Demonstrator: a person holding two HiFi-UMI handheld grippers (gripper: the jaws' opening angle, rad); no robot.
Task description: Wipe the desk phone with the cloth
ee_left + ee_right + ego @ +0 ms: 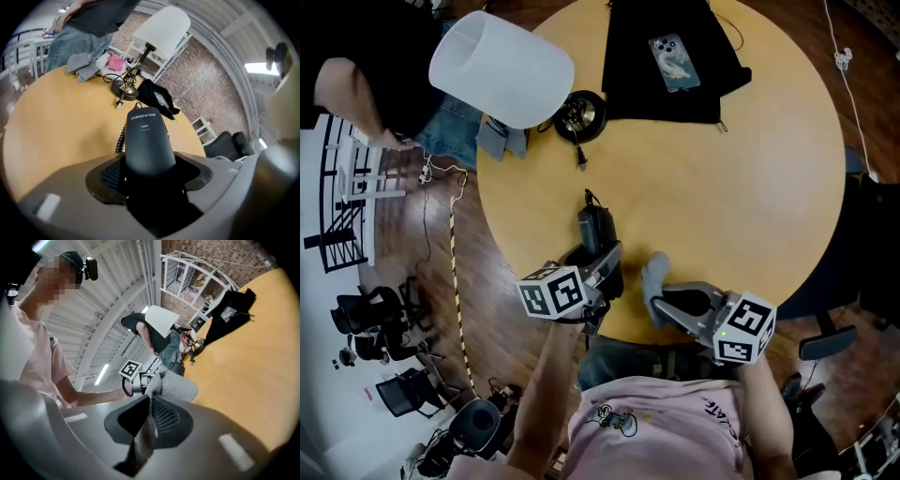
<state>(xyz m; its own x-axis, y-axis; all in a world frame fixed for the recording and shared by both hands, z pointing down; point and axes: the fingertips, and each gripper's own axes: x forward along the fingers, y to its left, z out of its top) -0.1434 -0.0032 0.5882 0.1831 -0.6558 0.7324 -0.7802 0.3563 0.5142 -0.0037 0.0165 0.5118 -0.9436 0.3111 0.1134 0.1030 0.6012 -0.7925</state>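
Note:
The black phone handset [594,229] lies over the near edge of the round wooden table [741,187], and my left gripper [602,270] is shut on its near end. In the left gripper view the handset [146,140] runs out from between the jaws of the left gripper [151,177], with its coiled cord [120,138] beside it. To the right, my right gripper [667,302] is shut on a grey cloth [653,277], which sticks up from the jaws. In the right gripper view the cloth [174,387] is pinched in the right gripper [149,422] beside the table edge.
A lamp with a white shade [502,67] and a black round base [578,114] stands at the table's far left. A black cloth [670,70] with a smartphone [674,62] on it lies at the far side. Another person [356,66] stands at the left.

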